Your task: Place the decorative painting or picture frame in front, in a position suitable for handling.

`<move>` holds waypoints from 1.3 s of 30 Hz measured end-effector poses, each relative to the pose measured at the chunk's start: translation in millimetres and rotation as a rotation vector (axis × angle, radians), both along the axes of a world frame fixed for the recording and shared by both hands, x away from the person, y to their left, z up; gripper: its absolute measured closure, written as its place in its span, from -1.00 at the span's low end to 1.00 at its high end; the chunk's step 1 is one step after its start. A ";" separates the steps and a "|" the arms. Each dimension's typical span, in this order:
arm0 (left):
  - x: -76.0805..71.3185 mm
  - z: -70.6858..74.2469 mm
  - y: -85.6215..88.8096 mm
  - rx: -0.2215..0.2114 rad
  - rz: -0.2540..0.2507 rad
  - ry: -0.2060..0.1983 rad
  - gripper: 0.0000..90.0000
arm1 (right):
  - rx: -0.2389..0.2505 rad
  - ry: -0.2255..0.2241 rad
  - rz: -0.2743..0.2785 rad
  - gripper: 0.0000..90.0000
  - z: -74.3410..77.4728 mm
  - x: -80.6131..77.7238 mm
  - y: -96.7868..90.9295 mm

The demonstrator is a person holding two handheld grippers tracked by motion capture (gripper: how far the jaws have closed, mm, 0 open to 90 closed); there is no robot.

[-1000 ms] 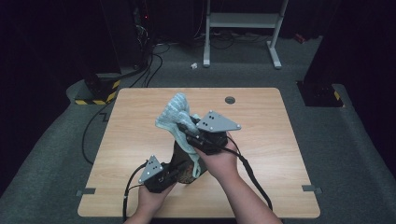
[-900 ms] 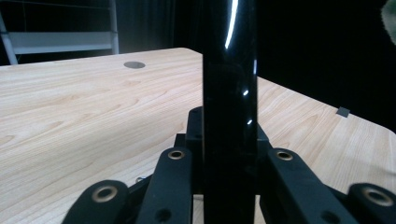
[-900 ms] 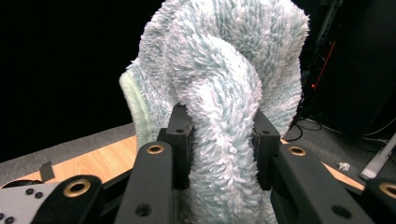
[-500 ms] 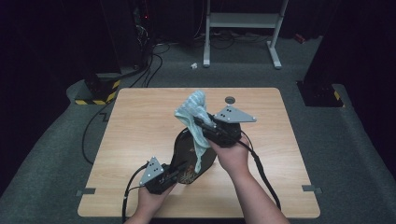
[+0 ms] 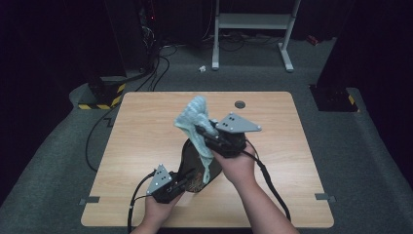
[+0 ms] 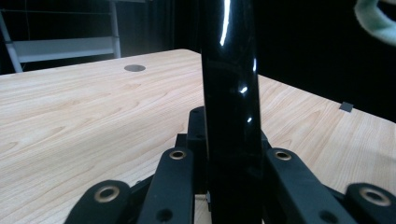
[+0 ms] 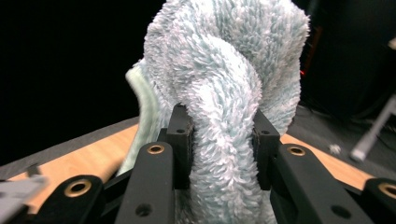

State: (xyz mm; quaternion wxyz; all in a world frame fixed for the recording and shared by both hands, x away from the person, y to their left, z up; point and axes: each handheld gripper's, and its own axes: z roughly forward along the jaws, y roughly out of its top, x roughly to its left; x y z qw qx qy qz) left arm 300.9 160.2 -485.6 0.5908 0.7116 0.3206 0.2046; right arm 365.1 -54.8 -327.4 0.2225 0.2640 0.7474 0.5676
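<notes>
A glossy black plate [image 5: 189, 155] stands on edge on the wooden table [image 5: 146, 126], near its front. My left gripper [image 5: 184, 181] is shut on the plate's lower rim. In the left gripper view that rim [image 6: 231, 70] rises as a black band between the jaws of the left gripper [image 6: 229, 135]. My right gripper [image 5: 205, 134] is shut on a fluffy light-blue cloth [image 5: 194, 119] and holds it against the plate's upper edge. In the right gripper view the cloth [image 7: 224, 84] bulges up from between the pads of the right gripper [image 7: 223, 144].
A round cable hole [image 5: 239, 104] lies at the table's back edge. Behind the table are a white metal stand [image 5: 253, 22], cables on the grey floor [image 5: 156, 68] and a yellow-and-black striped block [image 5: 100, 105]. Bare tabletop [image 6: 70, 116] lies to both sides of the plate.
My right gripper swung right with the cloth along the top of the plate, then came back a little left and lower. The left gripper and the plate kept still.
</notes>
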 end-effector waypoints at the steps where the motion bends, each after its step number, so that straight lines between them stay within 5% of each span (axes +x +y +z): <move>1: 0.0 0.0 0.0 0.000 0.000 -0.001 0.76 | -0.007 -0.015 0.019 0.52 1.6 -5.3 7.3; 6: -0.1 -0.4 -0.1 0.001 0.004 -0.004 0.76 | -0.034 -0.055 0.051 0.52 1.7 -19.9 24.7; 10: 0.0 -0.3 -0.7 -0.009 0.004 0.003 0.76 | -0.025 -0.046 0.048 0.52 1.7 -14.4 19.4; 21: 0.5 -1.1 0.2 -0.020 0.003 0.011 0.77 | 0.012 0.088 -0.084 0.52 -21.5 32.9 -27.5; 25: 0.6 -1.1 -0.3 -0.023 0.001 0.010 0.77 | 0.016 0.102 -0.122 0.52 -28.3 37.3 -38.9; 28: 0.5 -1.2 -0.6 -0.024 0.002 0.011 0.77 | 0.013 0.092 -0.121 0.52 -26.2 33.2 -38.2; 34: 0.2 -1.1 -1.6 -0.024 0.010 0.011 0.77 | 0.028 0.028 -0.019 0.52 -7.5 7.0 -17.2; 39: 0.7 -0.9 -1.8 -0.019 0.014 0.009 0.77 | -0.012 -0.022 0.055 0.53 1.5 -15.5 8.9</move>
